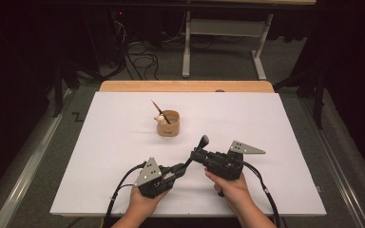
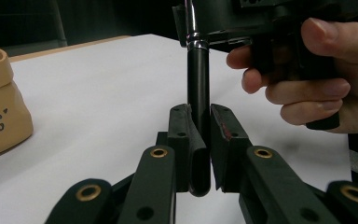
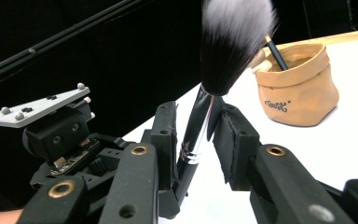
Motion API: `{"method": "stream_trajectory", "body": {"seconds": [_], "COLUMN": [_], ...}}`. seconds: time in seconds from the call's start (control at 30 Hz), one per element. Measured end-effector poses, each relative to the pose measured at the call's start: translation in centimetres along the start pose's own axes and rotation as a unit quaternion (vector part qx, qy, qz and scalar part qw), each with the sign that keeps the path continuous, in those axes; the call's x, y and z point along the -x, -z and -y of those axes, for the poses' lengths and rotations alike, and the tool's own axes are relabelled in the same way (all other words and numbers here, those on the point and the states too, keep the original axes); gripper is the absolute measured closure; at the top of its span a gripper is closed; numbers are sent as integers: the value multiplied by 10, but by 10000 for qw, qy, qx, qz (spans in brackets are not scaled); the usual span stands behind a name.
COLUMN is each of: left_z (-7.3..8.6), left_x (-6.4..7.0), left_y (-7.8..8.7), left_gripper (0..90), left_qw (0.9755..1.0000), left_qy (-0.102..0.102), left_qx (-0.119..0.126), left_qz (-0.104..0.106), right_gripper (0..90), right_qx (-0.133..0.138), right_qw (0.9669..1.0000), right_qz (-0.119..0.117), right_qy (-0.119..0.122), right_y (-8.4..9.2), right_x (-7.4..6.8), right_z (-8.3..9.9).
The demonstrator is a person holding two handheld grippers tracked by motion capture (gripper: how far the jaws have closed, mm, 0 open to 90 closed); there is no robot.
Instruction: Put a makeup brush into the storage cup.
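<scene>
A makeup brush (image 1: 196,152) is held between the two grippers near the table's front edge, at about six o'clock from the pouch. Its handle is a smooth, glossy black cylinder that gives way to a polished silver ferrule; the head is a soft, fluffy dome of bristles, black at the root and fading to white at the tips (image 3: 235,37).

The left gripper (image 1: 183,168) clamps the blunt lower end of the handle (image 2: 198,140): its two matte black jaws, lined with rubbery pads, press on the handle from both sides. The right gripper (image 1: 196,154) has its jaws around the ferrule and upper handle (image 3: 193,135). One pad lies against the shaft, while a narrow gap shows at the other, so the jaws stand loosely about the brush rather than pinching it. Each gripper is built of black plastic links with brass-coloured rivets, and each carries a flat grey three-cornered metal plate (image 1: 245,148).

The brush leans up toward one o'clock in the high view, head uppermost. At twelve o'clock from it stands a tan, slouchy pouch (image 1: 168,123) of leather-like material with a rolled rim and dark script lettering; a thin dark pencil (image 1: 160,111) and a pale rounded knob (image 1: 161,118) stick out of it. The table (image 1: 100,156) is a flat matte white board with a wooden strip at its far edge.
</scene>
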State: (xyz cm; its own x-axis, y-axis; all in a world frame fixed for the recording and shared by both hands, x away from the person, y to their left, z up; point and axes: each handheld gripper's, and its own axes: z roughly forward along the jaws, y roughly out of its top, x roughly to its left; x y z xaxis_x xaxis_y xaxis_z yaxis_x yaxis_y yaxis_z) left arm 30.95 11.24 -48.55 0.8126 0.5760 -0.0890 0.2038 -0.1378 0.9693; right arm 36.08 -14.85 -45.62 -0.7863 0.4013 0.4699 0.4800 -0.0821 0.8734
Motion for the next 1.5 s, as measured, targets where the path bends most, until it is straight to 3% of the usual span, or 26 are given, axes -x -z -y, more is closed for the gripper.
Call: {"method": "stream_trajectory", "body": {"seconds": [0.4,0.73,1.17,1.23,1.5], "left_z": [0,0,-1,-1,-2], "left_x": [1,1,1,0,0], "left_y": [0,-2,-4,-4,-4], "left_gripper": [794,794,785,744,581], "left_qw": [10000,10000,9999,9998,9998], "left_qy": [-12,-7,30,69,105], "left_qx": [-2,-53,-115,-112,-134], "left_qz": [5,26,82,158,100], "right_gripper": [722,785,797,798,797], "right_qx": [-29,-21,-46,-40,-43], "right_qw": [9999,9999,9999,9999,9997], "right_qz": [-21,-80,-127,-119,91], "right_qy": [-97,-121,-68,-33,244], "right_y": [0,0,1,1,4], "right_x": [2,1,-1,-1,-3], "right_z": [1,1,0,0,-2]}}
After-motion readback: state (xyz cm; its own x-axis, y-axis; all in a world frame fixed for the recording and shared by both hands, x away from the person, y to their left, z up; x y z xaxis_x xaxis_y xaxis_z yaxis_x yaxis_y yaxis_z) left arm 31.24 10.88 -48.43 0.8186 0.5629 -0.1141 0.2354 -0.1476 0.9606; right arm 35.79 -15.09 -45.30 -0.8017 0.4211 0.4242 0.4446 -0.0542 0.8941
